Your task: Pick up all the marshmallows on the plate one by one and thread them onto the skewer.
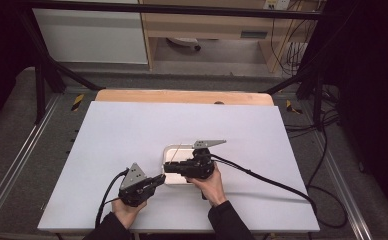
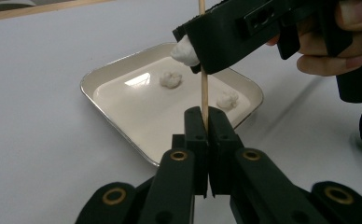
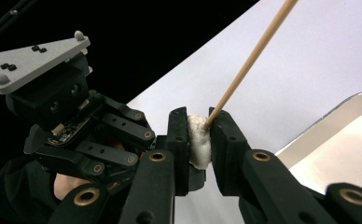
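The left gripper (image 2: 206, 122) was clamped on a thin wooden skewer (image 2: 204, 88) standing upright just near of the tray (image 2: 123, 70). That view alone showed two white lumps (image 2: 170, 79) lying in the tray. The right gripper (image 3: 198, 135) squeezed a soft white lump (image 3: 198, 140) against the skewer.

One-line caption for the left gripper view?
Left gripper clamps a wooden skewer upright while the right gripper threads a white lump onto it.

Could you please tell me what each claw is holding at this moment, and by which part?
The left claw clamps the wooden skewer near its lower end. The right claw squeezes a white doughy lump by its sides, at the skewer.
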`<state>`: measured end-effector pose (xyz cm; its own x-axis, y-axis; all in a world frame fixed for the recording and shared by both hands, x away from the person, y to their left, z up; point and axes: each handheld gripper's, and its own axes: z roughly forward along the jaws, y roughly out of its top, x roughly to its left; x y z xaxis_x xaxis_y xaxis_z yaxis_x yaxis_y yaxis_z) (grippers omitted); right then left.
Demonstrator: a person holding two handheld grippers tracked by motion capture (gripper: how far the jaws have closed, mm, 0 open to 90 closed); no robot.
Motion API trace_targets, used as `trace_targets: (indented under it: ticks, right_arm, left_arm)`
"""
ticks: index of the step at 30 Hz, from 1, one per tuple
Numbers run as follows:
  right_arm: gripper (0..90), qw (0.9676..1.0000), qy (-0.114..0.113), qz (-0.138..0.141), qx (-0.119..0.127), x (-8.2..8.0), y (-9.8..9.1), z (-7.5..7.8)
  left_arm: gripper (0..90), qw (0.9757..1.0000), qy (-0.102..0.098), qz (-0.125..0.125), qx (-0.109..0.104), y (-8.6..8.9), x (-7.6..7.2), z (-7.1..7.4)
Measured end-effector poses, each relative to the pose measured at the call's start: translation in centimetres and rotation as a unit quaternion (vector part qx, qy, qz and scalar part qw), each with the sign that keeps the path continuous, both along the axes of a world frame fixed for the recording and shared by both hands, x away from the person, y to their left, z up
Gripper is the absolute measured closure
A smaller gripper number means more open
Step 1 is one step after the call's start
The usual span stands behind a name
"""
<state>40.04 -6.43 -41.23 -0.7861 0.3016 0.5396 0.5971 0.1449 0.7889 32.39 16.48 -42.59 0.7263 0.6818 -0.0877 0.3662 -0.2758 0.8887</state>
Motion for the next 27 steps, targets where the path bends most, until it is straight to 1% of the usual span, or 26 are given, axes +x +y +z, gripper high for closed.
trace_targets:
  ticks: [5,6,9,10,11,13,16,18,19,21,23,25,27]
  right_arm:
    - [77.6,1.0000,0.001,-0.001,-0.004,0.0,0.0,0.1]
    - [73.8,1.0000,-0.003,-0.003,-0.007,0.0,-0.1,0.2]
    - [58.4,0.9993,-0.026,-0.022,-0.014,0.0,-0.5,0.9]
    - [55.1,0.9989,-0.035,-0.027,-0.016,0.0,-0.7,1.2]
    - [52.3,0.9984,-0.043,-0.029,-0.021,-0.1,-0.9,1.6]
    - [43.9,0.9971,-0.057,-0.036,-0.036,-0.1,-1.3,2.1]
    - [32.1,0.9924,-0.089,-0.051,-0.067,0.0,-2.0,2.6]
    - [25.4,0.9903,-0.094,-0.059,-0.083,0.1,-2.5,2.6]
    - [21.9,0.9879,-0.103,-0.064,-0.096,0.2,-2.8,2.5]
    - [17.9,0.9822,-0.116,-0.076,-0.127,0.4,-3.2,2.3]
    - [13.0,0.9771,-0.125,-0.084,-0.150,0.6,-3.4,2.1]
    - [9.0,0.9740,-0.132,-0.088,-0.162,0.9,-3.6,1.9]
    - [8.9,0.9710,-0.135,-0.092,-0.174,1.3,-3.6,1.7]
  left_arm:
    - [88.0,1.0000,-0.002,-0.002,-0.002,0.0,0.0,0.0]
    - [88.0,1.0000,-0.002,-0.001,-0.003,0.1,0.0,0.1]
    - [88.1,1.0000,-0.001,0.003,-0.005,0.5,0.0,0.1]
    - [88.1,0.9999,0.001,0.000,-0.012,0.6,0.0,0.1]
    - [88.0,0.9999,0.002,0.001,-0.013,0.8,0.0,0.1]
    - [88.1,0.9999,0.003,0.004,-0.014,1.1,0.0,0.1]
    - [88.0,0.9999,0.007,0.004,-0.013,1.4,0.1,0.0]
    - [88.0,0.9999,0.009,0.004,-0.012,1.5,0.1,-0.1]
    - [88.0,0.9999,0.010,0.008,-0.005,1.6,0.1,-0.1]
    - [88.0,0.9999,0.013,0.009,-0.004,1.7,0.1,-0.2]
    - [88.0,0.9998,0.015,0.009,-0.003,1.8,0.1,-0.2]
    - [88.0,0.9998,0.016,0.009,0.000,1.8,0.1,-0.3]
    - [87.9,0.9998,0.019,0.008,0.000,1.9,0.2,-0.4]
